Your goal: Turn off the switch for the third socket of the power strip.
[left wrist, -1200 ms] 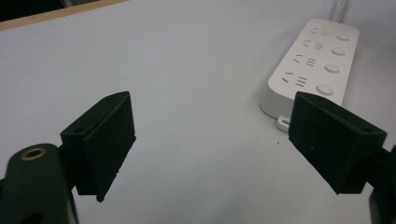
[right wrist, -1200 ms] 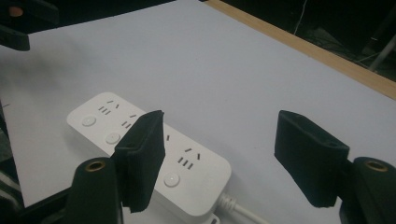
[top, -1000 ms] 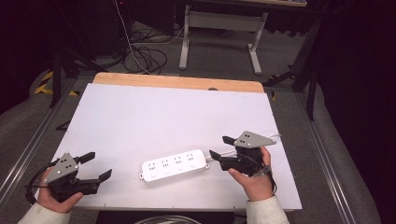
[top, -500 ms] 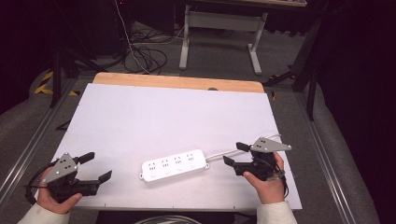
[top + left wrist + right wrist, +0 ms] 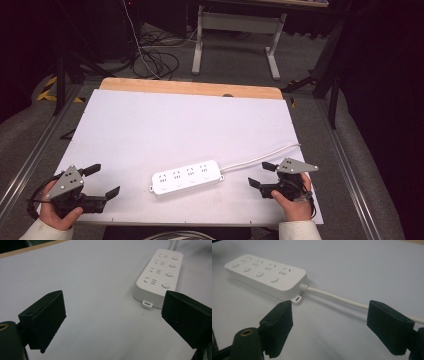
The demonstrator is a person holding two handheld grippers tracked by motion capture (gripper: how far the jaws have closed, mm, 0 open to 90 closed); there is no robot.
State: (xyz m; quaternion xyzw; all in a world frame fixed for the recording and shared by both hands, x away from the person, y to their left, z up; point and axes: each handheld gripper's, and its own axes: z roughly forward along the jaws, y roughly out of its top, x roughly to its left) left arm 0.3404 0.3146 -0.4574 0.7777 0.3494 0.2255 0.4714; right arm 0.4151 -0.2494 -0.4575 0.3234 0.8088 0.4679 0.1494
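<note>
The white four-socket plastic power strip (image 5: pixel 187 177) lay flat on the white desk (image 5: pixel 165 125), between both hand-held grippers. The right hand-held gripper (image 5: pixel 262 175) had just spread, empty; the left hand-held gripper (image 5: pixel 103 181) stood spread. The thin white cord (image 5: pixel 337 299), probably just beneath the right jaws, risked snagging and dragging the strip.

High view overlooks table (image 5: pixel 150 125); gripper views closely share power strip (image 5: pixel 160 277).

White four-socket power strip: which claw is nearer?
Right. The right claw sits just off the white four-socket power strip's cord end; the left claw is farther off its other end.
</note>
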